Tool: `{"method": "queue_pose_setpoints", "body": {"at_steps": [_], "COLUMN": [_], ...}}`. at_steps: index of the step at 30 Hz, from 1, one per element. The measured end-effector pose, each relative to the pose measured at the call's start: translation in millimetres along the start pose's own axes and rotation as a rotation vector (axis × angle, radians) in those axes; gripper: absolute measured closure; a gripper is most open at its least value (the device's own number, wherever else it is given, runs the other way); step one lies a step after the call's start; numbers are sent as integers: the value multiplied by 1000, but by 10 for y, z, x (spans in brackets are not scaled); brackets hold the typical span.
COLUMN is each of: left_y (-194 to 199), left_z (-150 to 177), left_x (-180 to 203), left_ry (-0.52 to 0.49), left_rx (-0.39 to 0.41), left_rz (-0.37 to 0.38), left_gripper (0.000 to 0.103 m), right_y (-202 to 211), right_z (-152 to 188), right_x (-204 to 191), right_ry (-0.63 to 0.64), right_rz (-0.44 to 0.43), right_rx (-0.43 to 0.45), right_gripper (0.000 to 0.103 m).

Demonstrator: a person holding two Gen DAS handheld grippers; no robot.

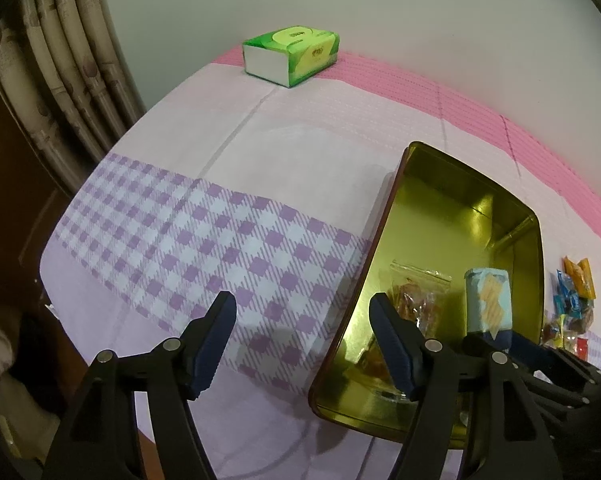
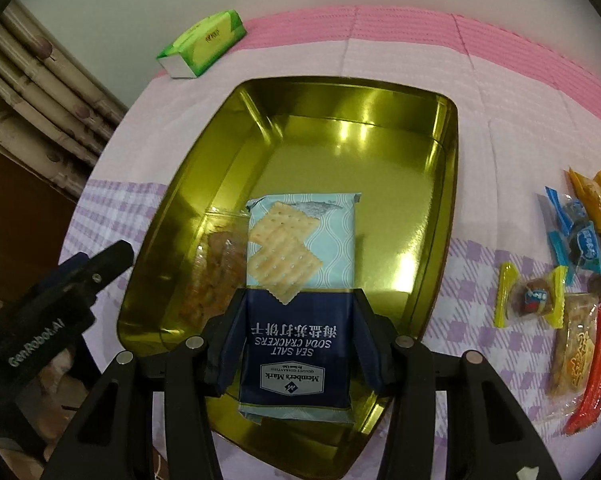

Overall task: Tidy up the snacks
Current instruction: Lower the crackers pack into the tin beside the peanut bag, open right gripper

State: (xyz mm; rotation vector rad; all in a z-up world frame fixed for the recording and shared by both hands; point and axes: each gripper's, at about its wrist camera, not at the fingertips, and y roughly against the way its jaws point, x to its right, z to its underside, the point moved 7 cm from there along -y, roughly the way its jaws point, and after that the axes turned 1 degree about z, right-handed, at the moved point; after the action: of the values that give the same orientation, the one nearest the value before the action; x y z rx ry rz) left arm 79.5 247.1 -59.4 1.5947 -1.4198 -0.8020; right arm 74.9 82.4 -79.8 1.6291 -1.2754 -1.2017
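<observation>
Between the pads of the right gripper (image 2: pixel 300 332) sat a pack of soda crackers (image 2: pixel 300 280), clamped by its dark blue end, with the pale blue end pointing toward twelve o'clock in the right wrist view. That pack hung over the gold tin (image 2: pixel 420 168), a shallow open box with a shiny inner floor. Beside the crackers, at about nine o'clock from them, a clear bag of snacks (image 2: pixel 216 264) lay on the tin's floor. At roughly three o'clock from the tin, a loose cluster of wrapped sweets and snack packets (image 2: pixel 572 272) rested on the checked purple and pink tablecloth (image 2: pixel 460 64), well apart from the tin's rim. At eleven o'clock, near the far edge of the table, stood a green pack of tissues (image 2: pixel 202 46). The left gripper (image 1: pixel 302 346) showed at eight o'clock in that view, just outside the tin's left wall. In its own camera its jaws stood apart with nothing between them, one finger over the cloth and the other over the tin's near corner. From there the crackers rose at three o'clock, and a patterned curtain (image 1: pixel 60 72) hung at ten o'clock beside the pale wall.
</observation>
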Motion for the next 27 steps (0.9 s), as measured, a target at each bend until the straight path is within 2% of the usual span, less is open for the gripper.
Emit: {"method": "queue_pose_setpoints", "body": {"at_steps": [7,13,21,27], "left_y": [-12,-35,-39,-37], "left_z": [15,26,31,20], "left_x": [15,39,62,59], "left_ry": [-6,-19,-25,-13], "left_rx": [-6,-9,-8,-2], "left_rz": [3,5,8,10], "left_gripper": [33,33,33,33], "right_y": [4,-45,-92,-109], "right_z": [-43,-108,-175,-137], "right_x": [49,175,180,153], "right_ry": [65,130,154,160], "right_rz": [101,233,249,223], "right_rx": [12,30,32,23], "right_gripper": [56,56,56,56]}}
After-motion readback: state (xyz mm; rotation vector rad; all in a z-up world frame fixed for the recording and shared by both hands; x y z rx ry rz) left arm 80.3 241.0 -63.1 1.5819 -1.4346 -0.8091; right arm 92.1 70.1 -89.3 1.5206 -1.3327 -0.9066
